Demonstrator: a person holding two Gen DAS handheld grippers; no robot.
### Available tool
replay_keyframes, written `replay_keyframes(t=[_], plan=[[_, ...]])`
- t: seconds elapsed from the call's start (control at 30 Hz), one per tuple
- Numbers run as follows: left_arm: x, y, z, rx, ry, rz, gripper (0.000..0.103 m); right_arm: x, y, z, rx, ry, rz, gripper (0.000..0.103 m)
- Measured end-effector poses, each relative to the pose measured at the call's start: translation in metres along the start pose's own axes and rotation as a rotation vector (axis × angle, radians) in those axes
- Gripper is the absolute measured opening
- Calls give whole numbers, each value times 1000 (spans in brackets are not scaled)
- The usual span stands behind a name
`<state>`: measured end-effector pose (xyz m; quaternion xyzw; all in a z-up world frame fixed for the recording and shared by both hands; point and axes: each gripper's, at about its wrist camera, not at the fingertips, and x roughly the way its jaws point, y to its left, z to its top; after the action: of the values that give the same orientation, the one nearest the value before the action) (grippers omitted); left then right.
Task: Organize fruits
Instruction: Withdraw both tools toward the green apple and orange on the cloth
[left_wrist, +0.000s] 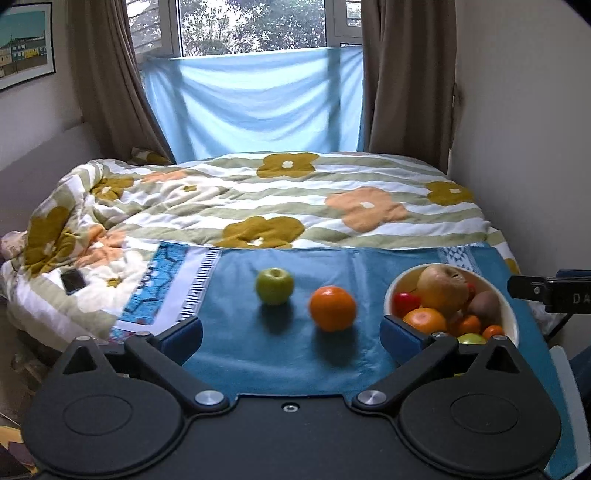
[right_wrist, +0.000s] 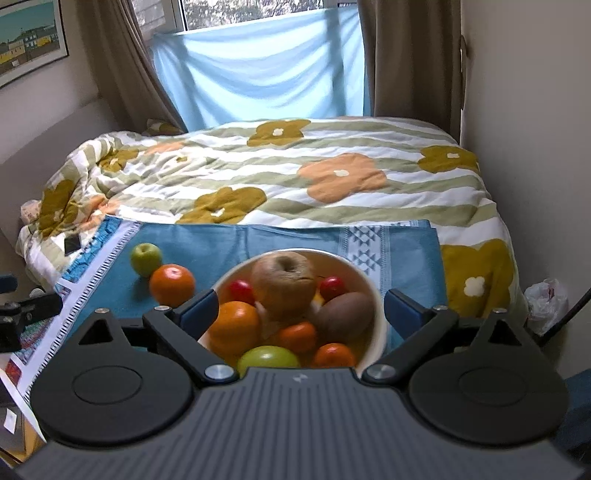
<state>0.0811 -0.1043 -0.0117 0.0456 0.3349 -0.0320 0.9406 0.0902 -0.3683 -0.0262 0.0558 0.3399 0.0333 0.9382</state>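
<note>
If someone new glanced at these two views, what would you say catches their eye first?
Most likely the white bowl, heaped with fruit and topped by a big brownish apple, sitting on the blue cloth at the foot of the bed. Next, the two loose fruits to its left on that cloth: a green apple and an orange, close together. Behind them spreads the flowered quilt.

I'm facing a bed (left_wrist: 295, 192) with a flowered duvet; window (left_wrist: 251, 26) at 12 o'clock letting in daylight, brown curtains (left_wrist: 402, 74) flanking it, framed picture (left_wrist: 26, 44) hanging at 10 o'clock.
</note>
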Motion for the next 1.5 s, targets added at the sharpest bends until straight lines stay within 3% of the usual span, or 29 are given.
replay_keyframes(t=[0.3,0.53,0.77,1.2,1.5], plan=[[9,60,20,55,10,-57,103,7,55,-4,30,41,-8,103],[42,90,35,190,39,-114,103,28,94,-11,133,102,-15,103],[88,108,44,300,71,-223,103,52,119,-17,288,116,-47,103],[184,103,54,462,149,-445,103,97,132,-29,536,149,-141,103],[228,84,45,501,205,-533,100,126,132,-31,642,161,-148,103]])
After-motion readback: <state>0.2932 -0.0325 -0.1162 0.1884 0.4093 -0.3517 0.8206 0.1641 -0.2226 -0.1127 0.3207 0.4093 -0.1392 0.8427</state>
